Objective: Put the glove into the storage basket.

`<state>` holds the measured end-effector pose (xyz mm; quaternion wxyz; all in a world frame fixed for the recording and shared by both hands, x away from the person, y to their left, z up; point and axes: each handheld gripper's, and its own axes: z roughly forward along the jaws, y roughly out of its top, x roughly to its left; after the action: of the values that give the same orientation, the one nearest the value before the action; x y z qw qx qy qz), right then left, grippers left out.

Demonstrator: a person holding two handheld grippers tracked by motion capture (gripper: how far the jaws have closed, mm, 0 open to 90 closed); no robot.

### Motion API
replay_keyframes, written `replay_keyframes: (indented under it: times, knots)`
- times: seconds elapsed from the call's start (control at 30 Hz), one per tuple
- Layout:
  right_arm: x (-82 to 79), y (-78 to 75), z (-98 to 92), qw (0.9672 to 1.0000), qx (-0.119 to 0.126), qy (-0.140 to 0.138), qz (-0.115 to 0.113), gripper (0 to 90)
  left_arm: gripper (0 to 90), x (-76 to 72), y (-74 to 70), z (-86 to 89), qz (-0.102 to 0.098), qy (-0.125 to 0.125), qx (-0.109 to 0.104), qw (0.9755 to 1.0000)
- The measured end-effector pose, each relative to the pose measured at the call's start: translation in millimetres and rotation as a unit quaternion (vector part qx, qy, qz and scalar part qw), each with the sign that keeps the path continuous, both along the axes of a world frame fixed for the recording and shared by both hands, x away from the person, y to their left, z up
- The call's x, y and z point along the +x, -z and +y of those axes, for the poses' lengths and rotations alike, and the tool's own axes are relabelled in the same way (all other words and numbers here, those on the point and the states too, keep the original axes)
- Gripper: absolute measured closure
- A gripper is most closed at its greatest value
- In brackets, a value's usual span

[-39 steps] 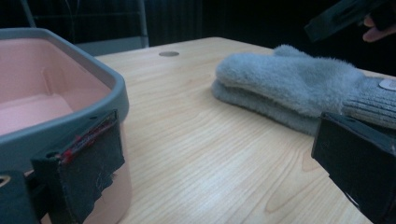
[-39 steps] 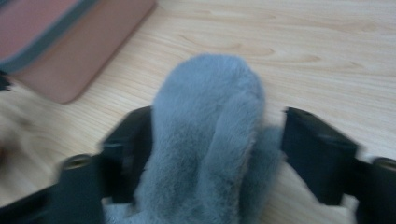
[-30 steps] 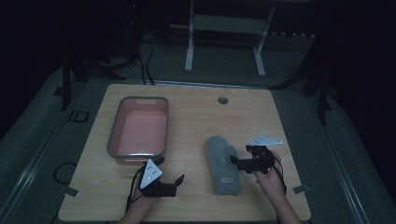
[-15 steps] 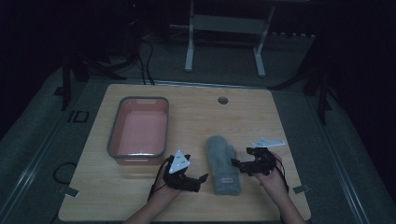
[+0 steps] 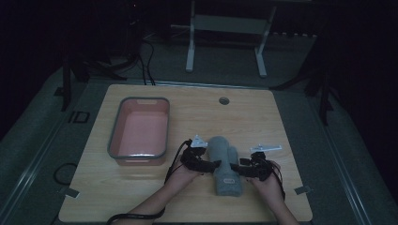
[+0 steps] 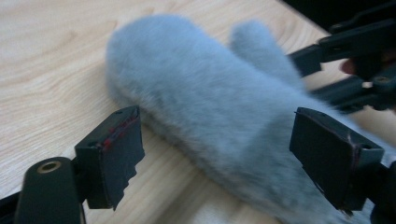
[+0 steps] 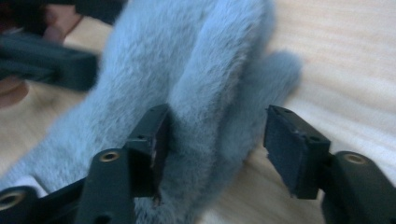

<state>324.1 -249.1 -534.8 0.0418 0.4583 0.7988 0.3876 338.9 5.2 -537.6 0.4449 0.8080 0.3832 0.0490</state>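
A grey furry mitten (image 5: 225, 164) lies flat on the wooden table (image 5: 263, 112), cuff toward me. My left gripper (image 5: 213, 165) is at its left edge and my right gripper (image 5: 241, 168) at its right edge. In the left gripper view the mitten (image 6: 210, 107) lies between the wide jaws of the left gripper (image 6: 219, 154), which have just been closing; the pads do not press it. In the right gripper view the right gripper (image 7: 224, 144) straddles the mitten's (image 7: 205, 70) thumb side. Its jaws have just been closing; one pad touches fur, the other stands apart.
A pink bin with a grey rim (image 5: 112, 136) stands empty at the table's left. A round cable hole (image 5: 224, 100) sits near the far edge. Beyond the table, a white stand's legs (image 5: 190, 51) rest on the dark floor.
My left gripper has travelled right and away from me, from the table's near left up to the mitten's left edge. The right gripper has sunk slightly at the mitten's right edge. The mitten has not moved.
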Motion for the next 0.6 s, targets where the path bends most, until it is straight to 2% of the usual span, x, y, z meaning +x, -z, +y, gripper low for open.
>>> replay_keyframes:
  times: [0.03,0.1,0.27,0.33,0.4,0.47,0.53,0.6]
  knots:
    - [0.6,1.9,-1.1,1.0,-0.001,0.0,0.004,39.8,21.3,3.6,2.9,-1.8,0.011,0.002,0.002,0.9999]
    - [1.6,5.1,-2.2,1.0,-0.002,-0.006,0.007,35.7,21.3,6.8,6.6,-4.8,0.017,0.006,0.013,0.9998]
    - [8.1,12.8,-2.1,0.9993,0.0,-0.025,0.027,36.4,21.3,14.4,14.9,-9.1,0.032,0.012,0.025,0.9991]
    - [10.2,13.3,-2.6,0.999,-0.003,-0.034,0.028,41.0,21.3,17.7,17.4,-9.9,0.039,0.017,0.022,0.9989]
    - [11.3,12.4,-1.1,0.9985,-0.01,-0.043,0.031,49.4,21.3,21.0,20.0,-11.1,0.048,0.02,0.017,0.9985]
    - [12.2,13.0,0.0,0.9979,-0.011,-0.055,0.031,57.4,21.9,22.7,20.9,-12.6,0.048,0.023,0.018,0.9984]
    - [12.5,13.4,0.5,0.9976,-0.011,-0.061,0.031,61.8,26.2,23.6,20.5,-15.2,0.049,0.03,0.017,0.9982]
    - [12.7,13.1,0.5,0.9974,-0.012,-0.063,0.033,66.0,36.1,24.1,20.7,-18.1,0.054,0.04,0.011,0.9977]
